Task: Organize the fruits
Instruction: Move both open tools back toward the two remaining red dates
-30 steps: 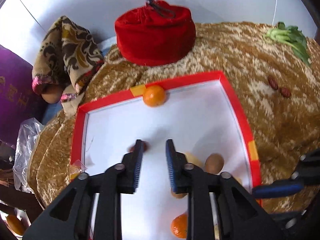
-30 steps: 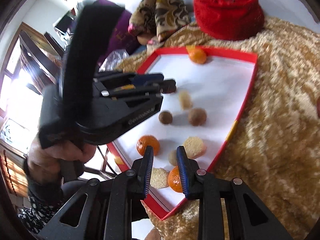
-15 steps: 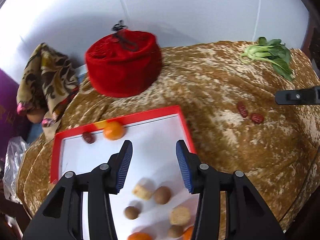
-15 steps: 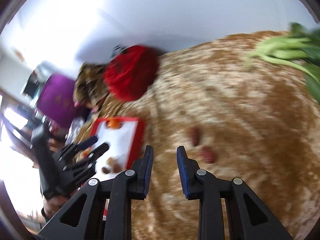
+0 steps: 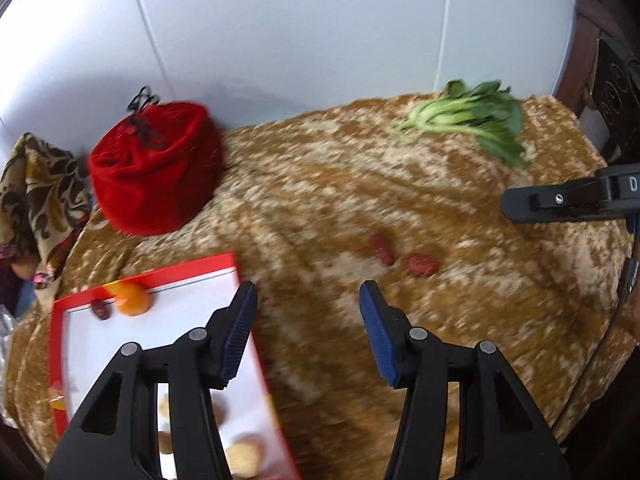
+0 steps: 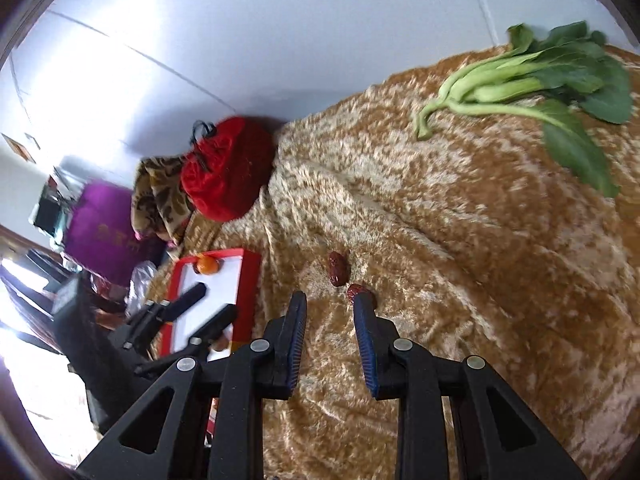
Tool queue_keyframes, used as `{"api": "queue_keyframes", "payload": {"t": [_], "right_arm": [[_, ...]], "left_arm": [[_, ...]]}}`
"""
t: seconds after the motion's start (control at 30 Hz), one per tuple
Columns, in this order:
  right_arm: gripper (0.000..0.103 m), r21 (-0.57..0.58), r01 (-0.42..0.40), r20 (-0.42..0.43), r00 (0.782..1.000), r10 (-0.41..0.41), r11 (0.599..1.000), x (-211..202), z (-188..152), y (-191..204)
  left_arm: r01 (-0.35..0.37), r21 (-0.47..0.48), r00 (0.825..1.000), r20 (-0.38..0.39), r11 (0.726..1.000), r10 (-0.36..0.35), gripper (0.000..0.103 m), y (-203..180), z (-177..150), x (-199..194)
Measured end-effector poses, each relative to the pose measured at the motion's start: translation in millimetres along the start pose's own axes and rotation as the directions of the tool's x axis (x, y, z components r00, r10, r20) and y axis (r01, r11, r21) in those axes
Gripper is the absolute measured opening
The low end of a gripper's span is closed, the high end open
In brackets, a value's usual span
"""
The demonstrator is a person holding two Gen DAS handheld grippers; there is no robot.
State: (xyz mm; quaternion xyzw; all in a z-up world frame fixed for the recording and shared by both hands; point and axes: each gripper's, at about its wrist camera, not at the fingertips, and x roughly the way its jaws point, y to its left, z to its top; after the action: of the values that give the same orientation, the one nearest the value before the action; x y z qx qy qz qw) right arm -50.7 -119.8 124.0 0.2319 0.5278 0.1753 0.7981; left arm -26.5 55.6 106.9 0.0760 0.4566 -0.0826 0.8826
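Two red dates [image 5: 383,249] [image 5: 419,265] lie on the gold cloth right of the red-rimmed white tray [image 5: 188,272]. The tray holds an orange [image 5: 133,299], a date [image 5: 100,309] and several small brown and tan fruits [image 5: 244,456]. My left gripper [image 5: 307,330] is open and empty, above the tray's right edge, short of the dates. My right gripper [image 6: 329,338] is open and empty; its right fingertip [image 6: 362,312] is just in front of the nearer date [image 6: 357,291], with the other date [image 6: 337,268] beyond. The tray also shows in the right wrist view [image 6: 250,280].
A red velvet pouch [image 5: 154,172] sits at the back left beside a patterned cloth [image 5: 34,184]. A bunch of green bok choy [image 5: 472,120] lies at the back right. The right gripper's finger [image 5: 568,199] shows at the right edge.
Both grippers swung right from the tray toward the two dates. The left gripper opened wider; a date now lies in the tray by the orange. The right gripper came close to the dates.
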Motion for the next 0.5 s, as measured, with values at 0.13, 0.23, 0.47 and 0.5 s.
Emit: {"api": "queue_keyframes", "payload": {"t": [0.13, 0.23, 0.47, 0.5], "right_arm": [[0.027, -0.005, 0.038, 0.055, 0.998, -0.037, 0.999, -24.0, -5.6, -6.8], [0.027, 0.039, 0.051, 0.091, 0.994, -0.055, 0.998, -43.4, -12.3, -22.5], [0.028, 0.053, 0.074, 0.107, 0.991, -0.079, 0.996, -61.4, -14.9, -42.1], [0.028, 0.056, 0.075, 0.103, 0.991, -0.08, 0.996, -60.7, -13.6, -42.9]], "left_arm": [[0.016, 0.004, 0.996, 0.088, 1.0, -0.016, 0.058, -23.3, 2.3, -8.2], [-0.017, 0.011, 0.986, 0.163, 1.0, 0.015, 0.07, -41.4, 1.1, -13.5], [-0.06, 0.07, 0.982, 0.184, 0.996, 0.047, 0.07, -71.9, 4.7, -1.3], [-0.057, 0.074, 0.984, 0.174, 0.996, 0.043, 0.07, -74.2, 5.1, 2.2]]}}
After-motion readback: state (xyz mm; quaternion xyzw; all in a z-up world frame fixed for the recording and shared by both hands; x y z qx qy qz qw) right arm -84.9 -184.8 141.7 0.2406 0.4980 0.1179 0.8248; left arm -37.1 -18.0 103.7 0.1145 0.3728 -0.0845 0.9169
